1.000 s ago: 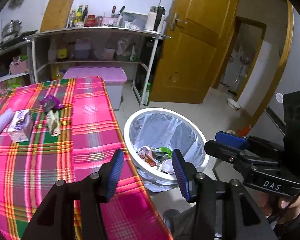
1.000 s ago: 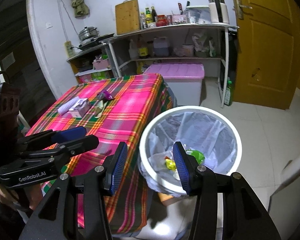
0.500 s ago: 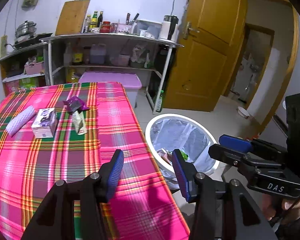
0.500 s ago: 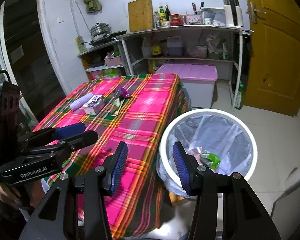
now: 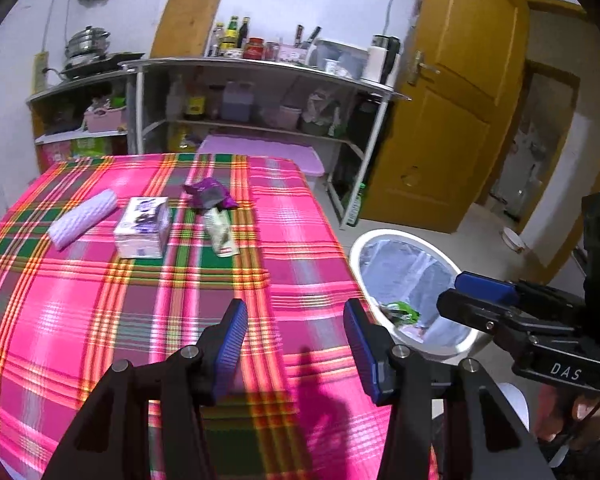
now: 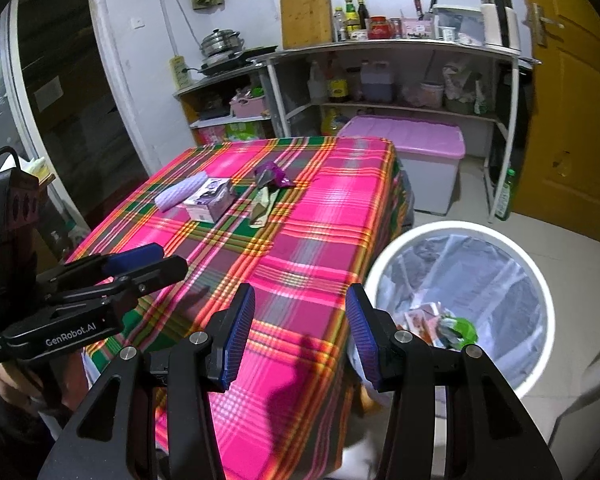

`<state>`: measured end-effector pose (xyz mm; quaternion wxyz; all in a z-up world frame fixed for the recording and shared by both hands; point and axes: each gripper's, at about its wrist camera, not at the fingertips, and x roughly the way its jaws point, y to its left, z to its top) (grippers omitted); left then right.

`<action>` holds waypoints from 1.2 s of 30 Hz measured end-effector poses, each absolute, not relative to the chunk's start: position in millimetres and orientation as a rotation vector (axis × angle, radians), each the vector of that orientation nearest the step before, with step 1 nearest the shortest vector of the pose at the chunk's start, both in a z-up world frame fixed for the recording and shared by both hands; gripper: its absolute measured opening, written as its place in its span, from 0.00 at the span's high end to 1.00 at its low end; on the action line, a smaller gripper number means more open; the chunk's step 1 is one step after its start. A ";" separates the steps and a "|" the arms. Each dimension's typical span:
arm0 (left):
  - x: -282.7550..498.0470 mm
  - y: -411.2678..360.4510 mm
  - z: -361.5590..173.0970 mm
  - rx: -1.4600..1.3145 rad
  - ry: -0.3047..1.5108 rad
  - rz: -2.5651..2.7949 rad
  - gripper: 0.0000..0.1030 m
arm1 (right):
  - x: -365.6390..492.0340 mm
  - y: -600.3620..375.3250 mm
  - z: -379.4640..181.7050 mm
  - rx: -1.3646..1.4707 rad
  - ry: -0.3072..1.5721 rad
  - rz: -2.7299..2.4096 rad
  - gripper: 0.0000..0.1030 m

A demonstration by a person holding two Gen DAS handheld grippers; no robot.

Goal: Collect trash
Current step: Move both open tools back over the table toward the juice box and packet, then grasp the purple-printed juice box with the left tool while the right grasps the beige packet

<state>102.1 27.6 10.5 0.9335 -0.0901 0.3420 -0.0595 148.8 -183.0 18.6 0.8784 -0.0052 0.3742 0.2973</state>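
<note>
Both tongs, left tongs (image 5: 296, 334) and right tongs (image 6: 300, 330), gape empty over the plaid surface (image 5: 100, 300). A fresh pickup looks due: the purple wrapper (image 5: 209, 195) and pale wrapper (image 5: 220, 234) lie upper centre, well beyond; the lined trash bin (image 6: 540, 276) stands lower right.

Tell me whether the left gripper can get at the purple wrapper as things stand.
Probably yes. The left gripper is open and empty, and bare tablecloth lies between it and the purple wrapper. Only the pale packet sits just in front of the wrapper.
</note>
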 end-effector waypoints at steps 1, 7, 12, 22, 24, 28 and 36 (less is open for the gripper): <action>102.9 32.8 10.0 -0.188 0.699 -0.111 0.52 | 151.2 -178.5 17.7 -0.015 0.784 0.626 0.53; 107.4 59.4 8.7 -0.208 0.695 -0.051 0.52 | 166.5 -156.0 13.8 -0.036 0.799 0.658 0.53; 116.4 82.8 7.7 -0.219 0.691 -0.008 0.52 | 181.8 -139.2 10.1 -0.039 0.814 0.674 0.53; 146.0 123.1 1.4 -0.230 0.701 0.051 0.52 | 223.6 -96.0 -2.2 -0.051 0.865 0.710 0.53; 154.4 130.6 -1.2 -0.232 0.704 0.052 0.52 | 231.3 -87.3 -5.7 -0.053 0.876 0.718 0.53; 171.1 142.9 -7.4 -0.234 0.717 0.058 0.49 | 245.7 -71.7 -13.0 -0.056 0.900 0.725 0.53; 203.5 153.1 -22.6 -0.220 0.754 0.050 0.45 | 278.4 -48.6 -35.4 -0.045 0.956 0.723 0.53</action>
